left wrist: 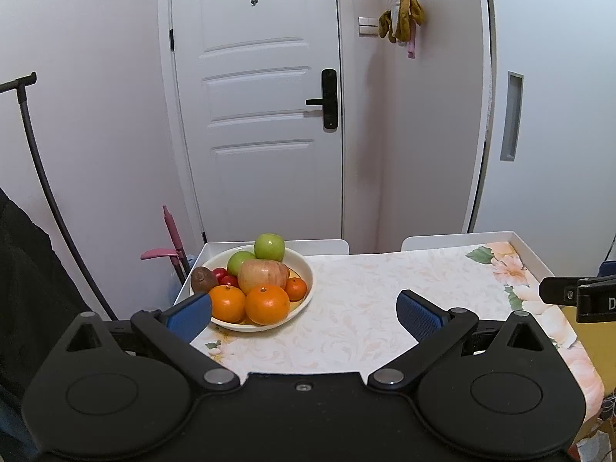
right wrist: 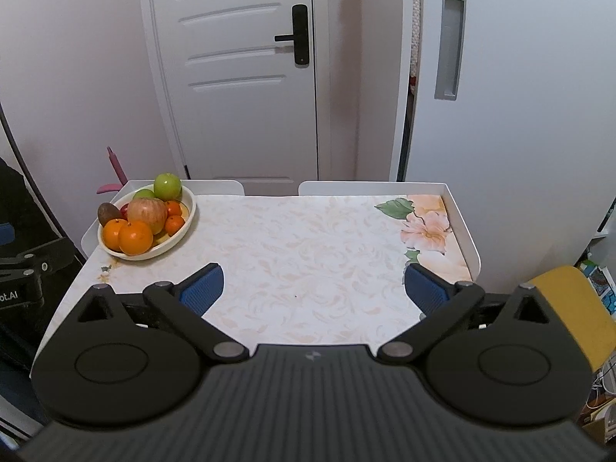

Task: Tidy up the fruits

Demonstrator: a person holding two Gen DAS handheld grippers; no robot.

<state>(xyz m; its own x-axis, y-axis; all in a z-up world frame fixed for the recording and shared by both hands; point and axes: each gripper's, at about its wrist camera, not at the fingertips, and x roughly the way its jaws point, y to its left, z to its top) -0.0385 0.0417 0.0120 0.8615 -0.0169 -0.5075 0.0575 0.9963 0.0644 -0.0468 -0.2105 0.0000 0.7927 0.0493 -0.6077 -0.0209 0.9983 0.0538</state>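
A cream bowl (left wrist: 304, 267) (right wrist: 189, 208) at the table's far left corner holds a pile of fruit: two green apples (left wrist: 269, 246) (right wrist: 168, 185), a red-yellow apple (left wrist: 263, 274) (right wrist: 147, 210), large oranges (left wrist: 267, 304) (right wrist: 134, 236), small tangerines (left wrist: 295, 288) (right wrist: 174, 224), red tomatoes (left wrist: 227, 278) and a brown kiwi (left wrist: 203, 278) (right wrist: 108, 211). My left gripper (left wrist: 304, 313) is open and empty, just in front of the bowl. My right gripper (right wrist: 313, 288) is open and empty over the table's near middle.
The table (left wrist: 365, 288) (right wrist: 308, 231) has a floral cloth and a raised white rim. Two white chair backs (left wrist: 454, 240) (right wrist: 335, 186) stand behind it, before a white door (left wrist: 261, 96). A yellow chair (right wrist: 577, 308) is at the right. The right gripper's body (left wrist: 577, 294) shows at the right edge.
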